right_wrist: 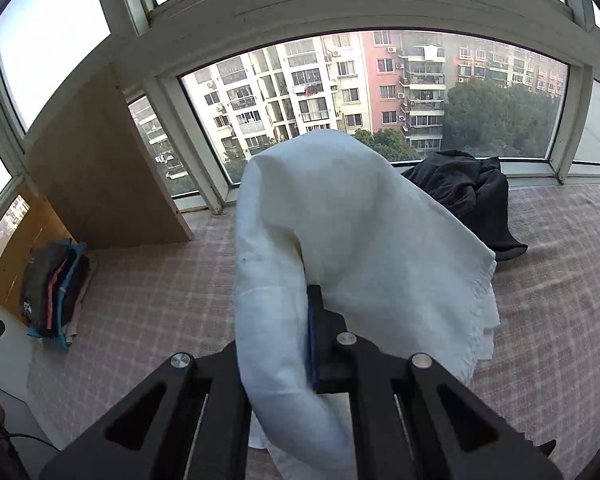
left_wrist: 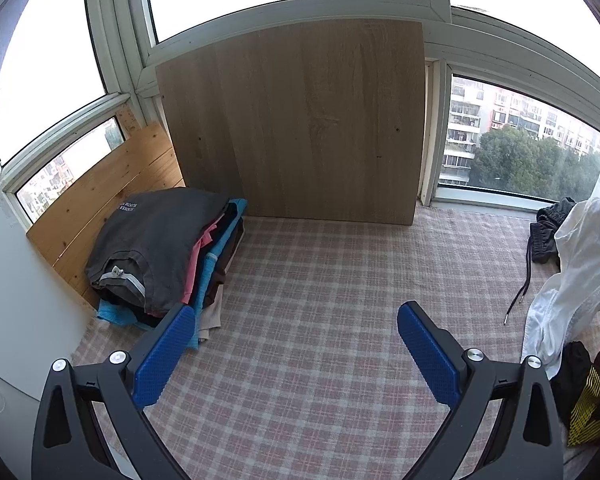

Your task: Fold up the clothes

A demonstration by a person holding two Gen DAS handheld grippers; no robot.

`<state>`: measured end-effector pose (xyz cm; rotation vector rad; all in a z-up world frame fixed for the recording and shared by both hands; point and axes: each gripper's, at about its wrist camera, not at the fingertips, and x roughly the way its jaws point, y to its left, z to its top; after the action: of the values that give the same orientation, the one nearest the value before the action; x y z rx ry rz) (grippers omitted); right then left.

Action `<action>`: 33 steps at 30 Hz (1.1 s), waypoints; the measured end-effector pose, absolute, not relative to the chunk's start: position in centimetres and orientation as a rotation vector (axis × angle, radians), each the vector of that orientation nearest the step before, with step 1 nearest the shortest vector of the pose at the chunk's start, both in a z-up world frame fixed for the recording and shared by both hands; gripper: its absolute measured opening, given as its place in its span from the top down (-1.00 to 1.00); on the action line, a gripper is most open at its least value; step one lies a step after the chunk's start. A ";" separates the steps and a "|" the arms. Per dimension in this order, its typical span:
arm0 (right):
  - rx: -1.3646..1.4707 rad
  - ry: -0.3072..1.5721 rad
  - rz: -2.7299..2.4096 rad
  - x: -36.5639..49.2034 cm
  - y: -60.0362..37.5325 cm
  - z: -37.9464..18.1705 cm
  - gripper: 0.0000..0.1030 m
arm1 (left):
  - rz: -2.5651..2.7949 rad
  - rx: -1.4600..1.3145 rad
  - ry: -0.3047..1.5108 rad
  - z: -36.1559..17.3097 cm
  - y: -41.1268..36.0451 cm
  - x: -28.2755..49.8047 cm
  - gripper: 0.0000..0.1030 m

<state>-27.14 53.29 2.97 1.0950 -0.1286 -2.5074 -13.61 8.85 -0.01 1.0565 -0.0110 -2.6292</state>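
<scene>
One white garment [right_wrist: 340, 220] hangs clamped in right gripper [right_wrist: 314, 344], off the checked cloth [left_wrist: 320, 300]. Left gripper [left_wrist: 296, 344] w/ fingers apart, empty. Best bring it toward 3 o'clock, catch a 2nd corner, spread flat.

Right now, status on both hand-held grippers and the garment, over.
Left hand-held gripper open, empty, over checked cloth. Right hand-held gripper shut on white garment, lifted. Folded stack far left; black clothing behind, clear.

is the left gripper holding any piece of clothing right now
No, the left gripper is open, with only the bare checked cloth showing between its blue pads; the folded pile lies beyond them.
</scene>
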 end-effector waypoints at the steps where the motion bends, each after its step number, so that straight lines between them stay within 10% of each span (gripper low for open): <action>1: 1.064 -0.118 -2.424 -25.2 49.6 3.2 0.89 | -2.636 1.038 -0.004 0.3 8.4 -13.3 -0.98; 8: 1.312 0.216 -1.787 -13.6 26.3 -6.3 0.73 | -2.578 0.906 0.032 1.9 2.0 -9.1 -0.98; 12: 1.363 0.086 -1.893 -13.8 31.4 -6.7 0.63 | -2.543 0.943 0.039 0.8 -0.9 -7.4 -0.98; 15: 1.413 -0.005 -2.126 -17.4 37.1 -6.0 -0.06 | -2.540 0.995 0.009 -0.9 -1.6 -6.9 -0.98; 27: 1.550 0.249 -1.917 -24.6 27.1 -12.8 -0.21 | -2.590 1.270 0.081 -8.4 -0.4 -7.7 -0.98; 29: 1.600 0.255 -1.838 -24.2 25.9 -14.6 0.23 | -2.583 1.274 0.089 -8.7 -0.6 -7.4 -0.98; 30: 1.605 0.205 -1.766 -23.6 26.0 -14.7 1.00 | -2.575 1.274 0.095 -8.7 -0.9 -7.2 -0.98; 33: 1.544 0.190 -1.701 -20.8 29.1 -12.1 0.97 | -2.535 1.263 0.099 -8.7 -1.9 -7.0 -0.98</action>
<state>-20.78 29.10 -12.13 1.5438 0.1905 -1.7009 -6.99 -1.91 -8.72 1.2632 0.0986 -2.5355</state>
